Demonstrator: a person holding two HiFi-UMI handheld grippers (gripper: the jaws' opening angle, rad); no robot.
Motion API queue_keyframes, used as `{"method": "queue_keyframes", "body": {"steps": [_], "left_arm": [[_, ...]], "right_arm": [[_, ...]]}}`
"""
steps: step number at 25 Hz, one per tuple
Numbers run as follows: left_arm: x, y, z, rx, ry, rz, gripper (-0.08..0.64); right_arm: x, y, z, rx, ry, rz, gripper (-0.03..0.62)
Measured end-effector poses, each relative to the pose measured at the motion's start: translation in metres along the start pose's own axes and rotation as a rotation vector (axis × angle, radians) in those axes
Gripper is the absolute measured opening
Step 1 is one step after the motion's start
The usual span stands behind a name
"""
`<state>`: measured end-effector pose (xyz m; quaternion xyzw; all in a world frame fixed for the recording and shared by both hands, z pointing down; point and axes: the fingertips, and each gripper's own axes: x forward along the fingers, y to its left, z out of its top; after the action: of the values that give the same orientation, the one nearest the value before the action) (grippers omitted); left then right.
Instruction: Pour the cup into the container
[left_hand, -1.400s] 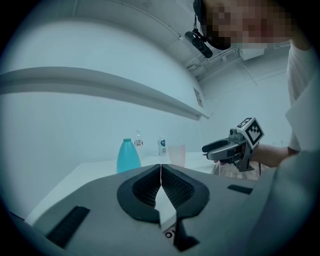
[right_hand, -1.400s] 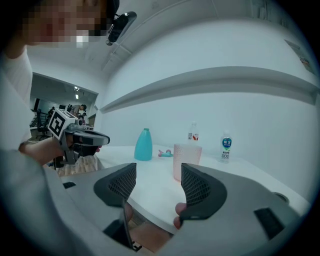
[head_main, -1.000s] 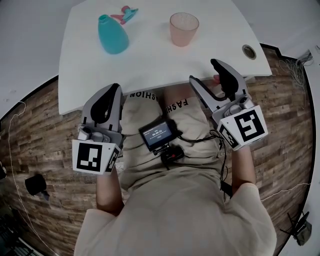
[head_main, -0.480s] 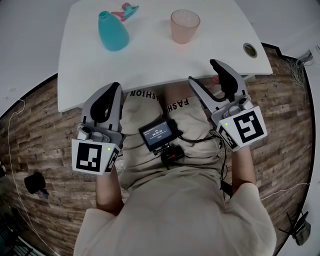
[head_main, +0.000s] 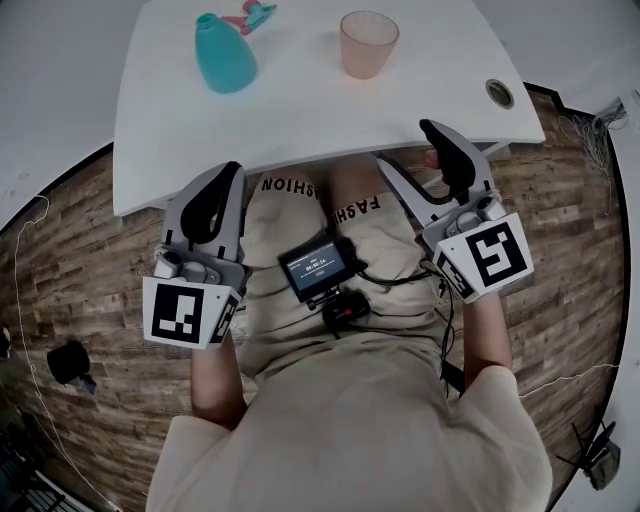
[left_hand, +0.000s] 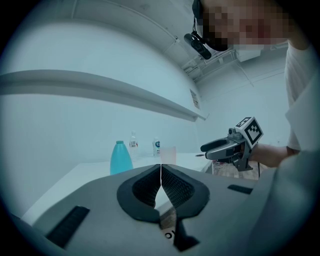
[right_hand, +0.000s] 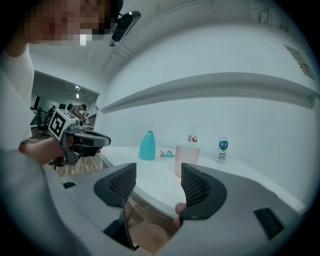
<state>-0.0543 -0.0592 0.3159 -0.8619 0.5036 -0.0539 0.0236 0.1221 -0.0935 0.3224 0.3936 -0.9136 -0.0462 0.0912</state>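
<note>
Nothing is picked up yet.
The left gripper (head_main: 225, 178) has its fingers together; the right gripper (head_main: 408, 145) has them apart and empty. The pink cup (head_main: 368, 43) stands far off on the table (head_main: 300, 115), right of the blue bottle (head_main: 224, 58). I think the next move is to reach for the cup.

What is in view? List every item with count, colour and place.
table: one, white, in front of the person.
bottle: one, teal, far left on the table.
spray head: one, pink and teal, lying behind the bottle.
cup: one, pink, upright, right of the bottle.
small bottles: two, clear, labelled, far side of the table.
screen device: one, black, on the person's front.
floor: brown, wood-patterned.
left gripper: grey, jaws together, empty.
right gripper: grey, jaws apart, empty.
</note>
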Motion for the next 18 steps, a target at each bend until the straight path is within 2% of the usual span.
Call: {"method": "queue_keyframes", "body": {"steps": [11, 18], "left_arm": [[-0.011, -0.016, 0.011, 0.017, -0.008, -0.009, 0.014], [-0.013, -0.017, 0.006, 0.011, 0.002, -0.011, 0.014]], "right_arm": [[-0.021, 0.003, 0.018, -0.013, -0.032, -0.018, 0.287], [-0.021, 0.008, 0.009, -0.011, -0.015, -0.012, 0.287]]}}
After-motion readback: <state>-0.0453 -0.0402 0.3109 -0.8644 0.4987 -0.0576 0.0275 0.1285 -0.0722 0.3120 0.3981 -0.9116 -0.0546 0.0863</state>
